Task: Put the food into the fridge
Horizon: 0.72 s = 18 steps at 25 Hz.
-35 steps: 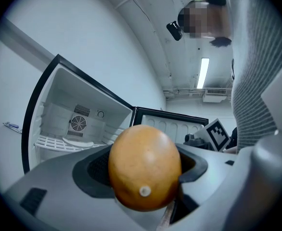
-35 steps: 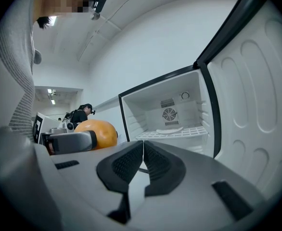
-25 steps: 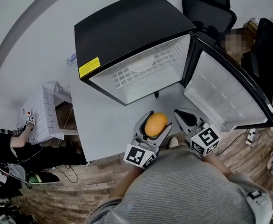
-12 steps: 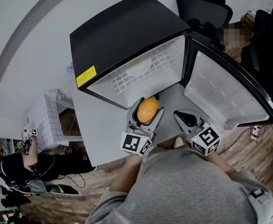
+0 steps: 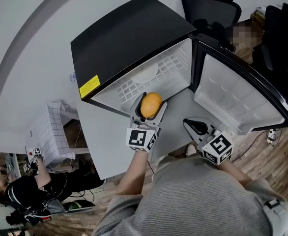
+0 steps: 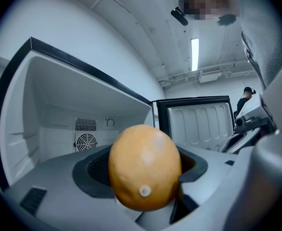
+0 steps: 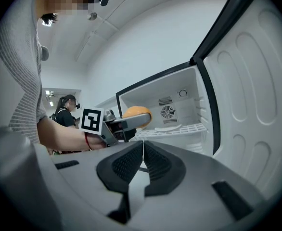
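Bright, even ceiling light [image 6: 194, 54]; fisheye edges bend (gripper views vignetted).

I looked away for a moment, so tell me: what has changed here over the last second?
The left gripper, shut on the orange fruit, moved forward to the mouth of the open fridge. The right gripper stayed shut and empty near the fridge door, which stayed open.

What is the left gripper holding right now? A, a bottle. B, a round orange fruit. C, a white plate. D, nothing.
B: the left gripper has its fingers closed on the orange fruit, just in front of the open fridge.
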Motion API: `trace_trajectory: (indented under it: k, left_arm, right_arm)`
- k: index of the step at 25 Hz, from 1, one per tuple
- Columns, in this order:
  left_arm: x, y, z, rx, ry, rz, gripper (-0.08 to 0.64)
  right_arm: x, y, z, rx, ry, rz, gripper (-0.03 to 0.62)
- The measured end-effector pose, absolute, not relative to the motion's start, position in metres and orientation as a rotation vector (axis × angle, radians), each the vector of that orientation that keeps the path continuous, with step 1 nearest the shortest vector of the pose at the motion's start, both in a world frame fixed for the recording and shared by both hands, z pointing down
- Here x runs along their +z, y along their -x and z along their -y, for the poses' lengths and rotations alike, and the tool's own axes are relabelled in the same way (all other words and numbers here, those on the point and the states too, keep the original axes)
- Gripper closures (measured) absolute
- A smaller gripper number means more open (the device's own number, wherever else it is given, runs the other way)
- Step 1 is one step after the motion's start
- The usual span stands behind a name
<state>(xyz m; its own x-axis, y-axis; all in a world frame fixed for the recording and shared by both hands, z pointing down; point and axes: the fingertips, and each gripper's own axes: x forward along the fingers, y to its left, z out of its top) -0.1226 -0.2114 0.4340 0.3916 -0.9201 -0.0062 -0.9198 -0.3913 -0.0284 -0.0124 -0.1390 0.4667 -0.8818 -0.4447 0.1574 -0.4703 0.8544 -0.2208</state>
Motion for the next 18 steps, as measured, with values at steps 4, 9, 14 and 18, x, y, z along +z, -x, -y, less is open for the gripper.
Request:
trace_trajectory:
  k: [4,9,14,18]
  left_arm:
    - [0.439,0.134,0.232,-0.055,2.574,-1.74,0.218]
    - [0.443,0.147,0.257,-0.072,2.559,-1.782,0.218]
    - [0.449,0.155,0.276,-0.104,2.55,-1.807,0.218]
    - [0.455,0.16,0.287,-0.143,2.54,-1.822,0.218]
  right_arm:
    - [0.468,0.012,0.139,0.387,-0.722,2.923,0.58]
    - [0.47,0.009,0.14,0.395,-0.731,2.911,0.58]
    - [0.474,0.008,0.14,0.402,-0.731,2.903,0.58]
    - [0.475,0.006,0.142,0.405,-0.73,2.898,0.58]
